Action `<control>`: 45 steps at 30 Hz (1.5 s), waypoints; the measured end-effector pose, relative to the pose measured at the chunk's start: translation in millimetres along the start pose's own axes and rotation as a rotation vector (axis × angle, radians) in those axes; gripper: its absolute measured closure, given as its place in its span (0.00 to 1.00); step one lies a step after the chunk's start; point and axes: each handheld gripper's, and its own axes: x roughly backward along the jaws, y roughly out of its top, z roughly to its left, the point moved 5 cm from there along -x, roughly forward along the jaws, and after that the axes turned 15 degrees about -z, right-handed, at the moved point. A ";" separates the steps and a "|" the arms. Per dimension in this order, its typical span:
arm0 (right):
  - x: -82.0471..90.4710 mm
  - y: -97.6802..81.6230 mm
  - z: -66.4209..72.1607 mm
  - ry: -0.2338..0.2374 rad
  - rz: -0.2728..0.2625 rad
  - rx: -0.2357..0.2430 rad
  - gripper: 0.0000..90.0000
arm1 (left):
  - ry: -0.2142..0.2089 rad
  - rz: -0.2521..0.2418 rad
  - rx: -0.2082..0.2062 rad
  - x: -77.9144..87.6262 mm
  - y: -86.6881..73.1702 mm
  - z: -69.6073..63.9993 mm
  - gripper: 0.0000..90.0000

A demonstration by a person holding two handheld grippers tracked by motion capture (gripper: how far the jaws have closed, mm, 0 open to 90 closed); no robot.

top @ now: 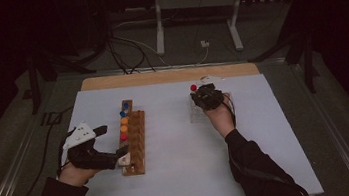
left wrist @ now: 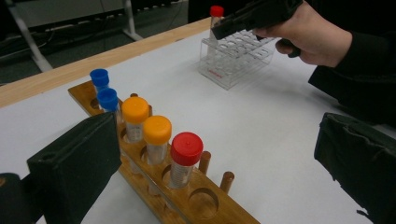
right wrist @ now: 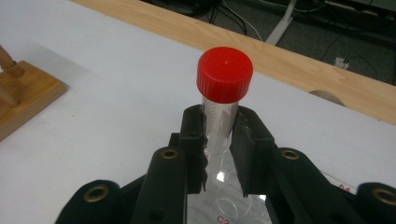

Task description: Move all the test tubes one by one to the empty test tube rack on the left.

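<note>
A wooden rack (top: 135, 143) stands on the white table sheet with two blue-capped tubes (left wrist: 103, 88), two orange-capped tubes (left wrist: 145, 119) and a red-capped tube (left wrist: 186, 148) in a row. My left gripper (top: 112, 142) is open at the rack's near end, its jaws spread wide on either side of the rack (left wrist: 205, 205). Over the clear plastic rack (top: 195, 113) my right gripper (right wrist: 219, 116) is shut on another red-capped tube (right wrist: 224, 74), held upright just under its cap. That tube's lower end reaches down toward the clear rack's holes (right wrist: 224, 205).
A wooden strip (top: 169, 75) edges the far side of the white sheet (top: 172, 179). Cables and the legs of a metal stand (top: 159, 34) lie on the floor behind. A corner of the wooden rack (right wrist: 23, 93) sits left of my right gripper.
</note>
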 end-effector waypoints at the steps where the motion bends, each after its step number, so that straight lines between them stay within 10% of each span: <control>1: 2.2 2.8 0.4 -0.002 -0.008 0.014 0.84 | -0.003 0.002 -0.001 -0.2 -0.2 -0.2 0.01; 24: 63.9 47.1 7.9 0.055 -0.138 0.080 0.84 | -0.064 0.001 0.008 -11.9 13.1 -15.7 0.01; 45: 116.8 13.6 59.1 0.232 -0.116 0.119 0.84 | -0.181 0.033 -0.029 -54.0 34.4 -50.9 0.04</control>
